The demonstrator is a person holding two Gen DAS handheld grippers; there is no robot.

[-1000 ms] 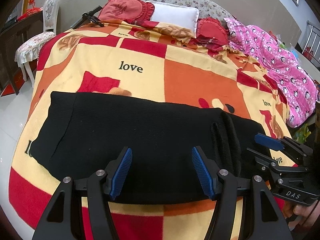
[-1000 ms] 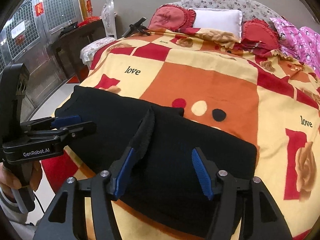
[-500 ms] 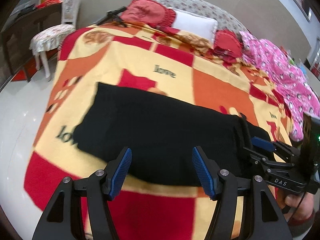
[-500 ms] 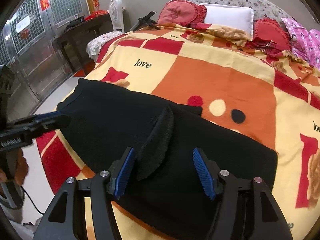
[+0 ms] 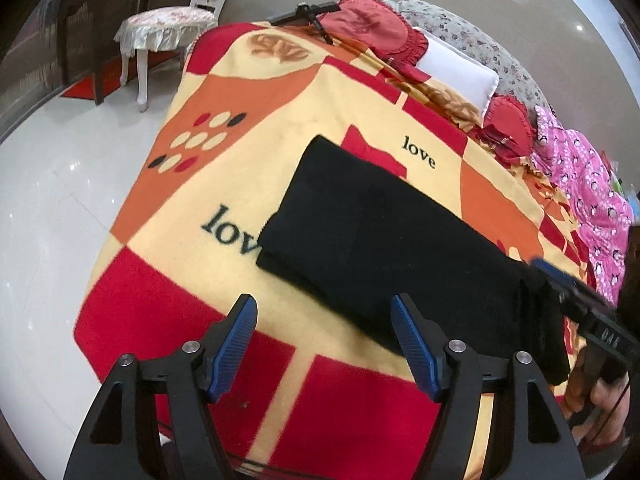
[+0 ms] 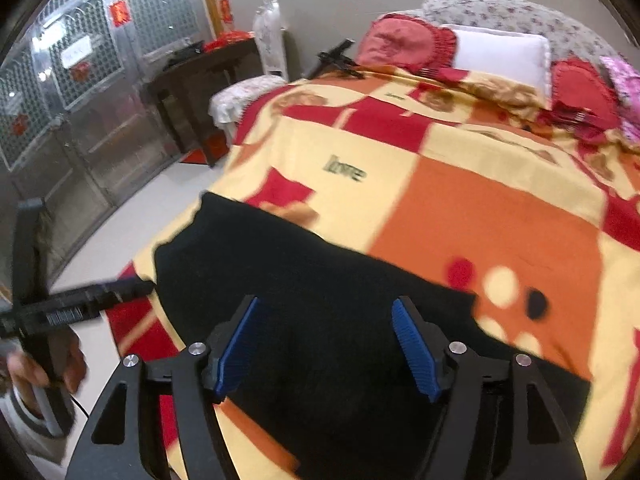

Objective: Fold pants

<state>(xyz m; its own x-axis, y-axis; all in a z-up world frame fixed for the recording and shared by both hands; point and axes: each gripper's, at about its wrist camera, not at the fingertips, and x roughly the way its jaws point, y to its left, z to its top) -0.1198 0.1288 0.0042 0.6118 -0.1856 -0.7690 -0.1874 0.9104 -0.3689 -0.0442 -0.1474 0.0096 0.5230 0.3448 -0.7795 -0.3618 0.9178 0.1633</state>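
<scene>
**Pants laid across the bed foot, both claws spread and empty**

Key relation: the pants (image 5: pixel 384 248) lie as one long black strip along the near edge of the bed (image 5: pixel 280 128), long axis running left-right across both wrist views. Left claw (image 5: pixel 324 344) sits near the left short end; that end lies ahead and slightly right of its tips, fabric not between the fingers. Right claw (image 6: pixel 326 344) hangs directly over the right half of the strip, black cloth filling the gap below its tips. So each claw is nearer its own end; a fold end-to-end would, I'd judge, start from the left end, which is free and squared off.

Claw state: both released, blue pads wide apart, nothing gripped. Whether the right pads touch the cloth I can't tell; the view is blurred.

Pants look: black knit, matte, already doubled lengthwise by the look of it, with a layered edge at the left short end. Lies mostly flat, with bunching at the right end next to the right claw as seen from the left view. Soft, will sag if lifted at one point.

Blanket (image 6: pixel 480 216) underneath is fuzzy, could drag on the cloth.
</scene>
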